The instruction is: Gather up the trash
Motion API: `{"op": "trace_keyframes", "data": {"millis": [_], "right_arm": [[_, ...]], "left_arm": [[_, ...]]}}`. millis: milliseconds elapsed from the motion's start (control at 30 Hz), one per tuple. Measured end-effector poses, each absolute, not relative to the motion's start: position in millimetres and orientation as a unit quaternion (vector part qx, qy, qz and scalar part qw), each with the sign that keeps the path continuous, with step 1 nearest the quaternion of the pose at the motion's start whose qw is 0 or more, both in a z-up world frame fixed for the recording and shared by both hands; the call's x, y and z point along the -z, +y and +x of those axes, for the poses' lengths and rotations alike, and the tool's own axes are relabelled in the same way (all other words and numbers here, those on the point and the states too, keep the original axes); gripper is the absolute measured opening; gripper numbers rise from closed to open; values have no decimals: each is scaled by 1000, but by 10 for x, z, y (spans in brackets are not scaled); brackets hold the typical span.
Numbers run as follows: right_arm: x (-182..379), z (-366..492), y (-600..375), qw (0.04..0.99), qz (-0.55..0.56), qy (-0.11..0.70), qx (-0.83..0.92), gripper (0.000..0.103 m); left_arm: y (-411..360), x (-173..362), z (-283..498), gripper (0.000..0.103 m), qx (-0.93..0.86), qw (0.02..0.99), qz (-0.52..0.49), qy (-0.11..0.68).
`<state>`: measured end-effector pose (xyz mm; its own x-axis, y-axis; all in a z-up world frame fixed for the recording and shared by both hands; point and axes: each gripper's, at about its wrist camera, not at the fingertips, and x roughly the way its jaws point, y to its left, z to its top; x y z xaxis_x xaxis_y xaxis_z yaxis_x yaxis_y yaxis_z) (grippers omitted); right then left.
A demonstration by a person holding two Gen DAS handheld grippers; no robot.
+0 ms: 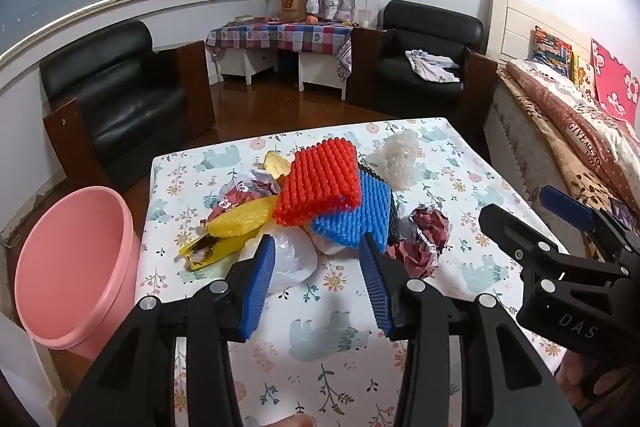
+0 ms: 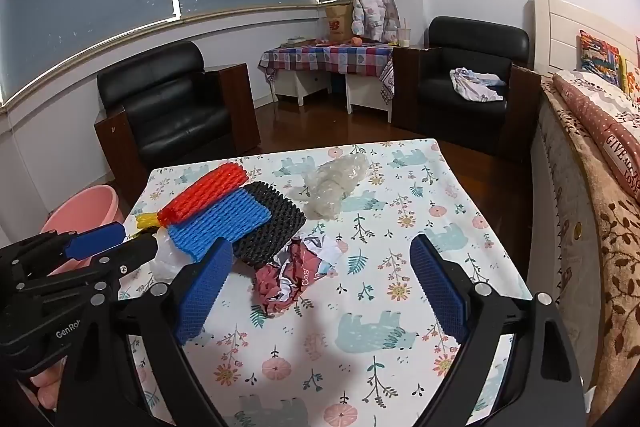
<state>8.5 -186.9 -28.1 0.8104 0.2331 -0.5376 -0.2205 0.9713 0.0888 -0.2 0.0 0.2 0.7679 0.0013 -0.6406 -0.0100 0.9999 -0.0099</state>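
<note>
A pile of trash lies on the patterned tablecloth (image 1: 344,339): red foam net (image 1: 320,183), blue foam net (image 1: 356,215), black foam net (image 2: 276,227), yellow foam net (image 1: 244,219), white plastic bag (image 1: 292,259), crumpled red-white paper (image 1: 424,235) and clear bubble wrap (image 1: 400,159). My left gripper (image 1: 316,247) is open, above the table just short of the white bag. My right gripper (image 2: 324,255) is open, with the crumpled paper (image 2: 296,275) between and ahead of its fingers. Both are empty. A pink bin (image 1: 72,267) stands on the floor left of the table.
Two black armchairs (image 1: 128,99) (image 1: 424,63) stand beyond the table, with a checked-cloth side table (image 1: 280,35) at the back wall. A bed (image 1: 580,131) runs along the right. The right gripper shows in the left wrist view (image 1: 568,239).
</note>
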Motion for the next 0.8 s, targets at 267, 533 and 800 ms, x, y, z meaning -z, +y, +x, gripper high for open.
{"op": "trace_keyframes", "data": {"millis": [267,533,800], "right_arm": [[286,81,-1863,951,11,285,-119,91],[278,75,-1867,951,11,286,-120,91],[273,76,-1863,951,11,286,-120,91]], "left_arm": [[-12,0,-13,43,-2,940,-8,340],[0,0,0,43,-1,940,-9,342],[3,-1,-1,43,-1,940,-11,342]]}}
